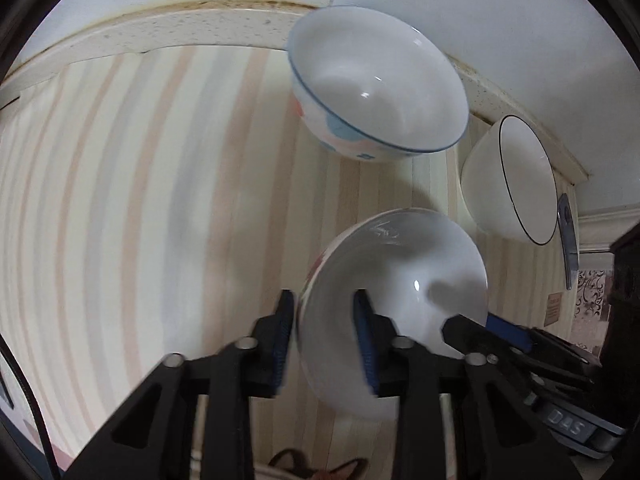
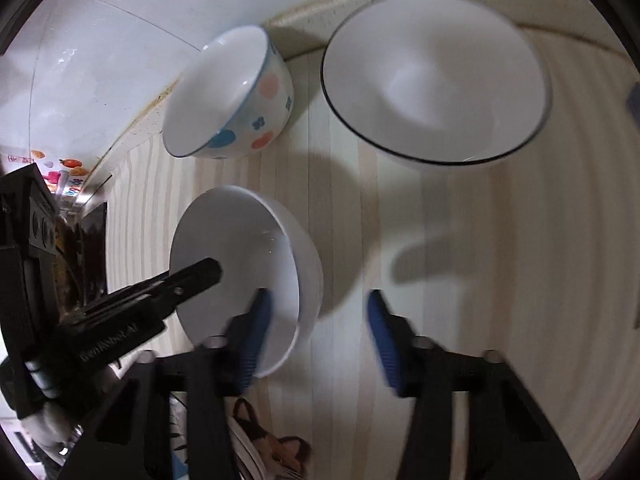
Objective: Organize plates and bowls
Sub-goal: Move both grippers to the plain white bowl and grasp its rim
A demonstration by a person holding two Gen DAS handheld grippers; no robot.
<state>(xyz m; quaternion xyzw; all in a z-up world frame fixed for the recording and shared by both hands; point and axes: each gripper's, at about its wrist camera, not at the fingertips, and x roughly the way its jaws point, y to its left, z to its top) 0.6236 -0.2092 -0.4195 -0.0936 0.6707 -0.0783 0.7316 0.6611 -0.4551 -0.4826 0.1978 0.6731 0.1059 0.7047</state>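
Note:
A small white bowl (image 1: 400, 272) with red marks on its outside sits on the striped cloth, close under both grippers. My left gripper (image 1: 326, 344) is open and straddles its left rim, with one pad outside the wall and one inside. In the right wrist view the same small bowl (image 2: 240, 240) has my right gripper (image 2: 316, 332) open wide over its right rim, left pad inside. Behind stand a polka-dot bowl (image 1: 380, 92) (image 2: 224, 92) with a blue rim and a large white bowl (image 2: 432, 76) (image 1: 488, 192) with a black rim, both upright and apart.
A striped tablecloth (image 1: 140, 220) covers the surface, bounded by a speckled raised edge (image 1: 180, 28) and a white wall behind. A grey-blue handle-like object (image 1: 568, 240) lies at the far right. A cat-patterned item (image 2: 288, 452) shows under my right gripper. Dark furniture (image 2: 24, 220) stands at the left.

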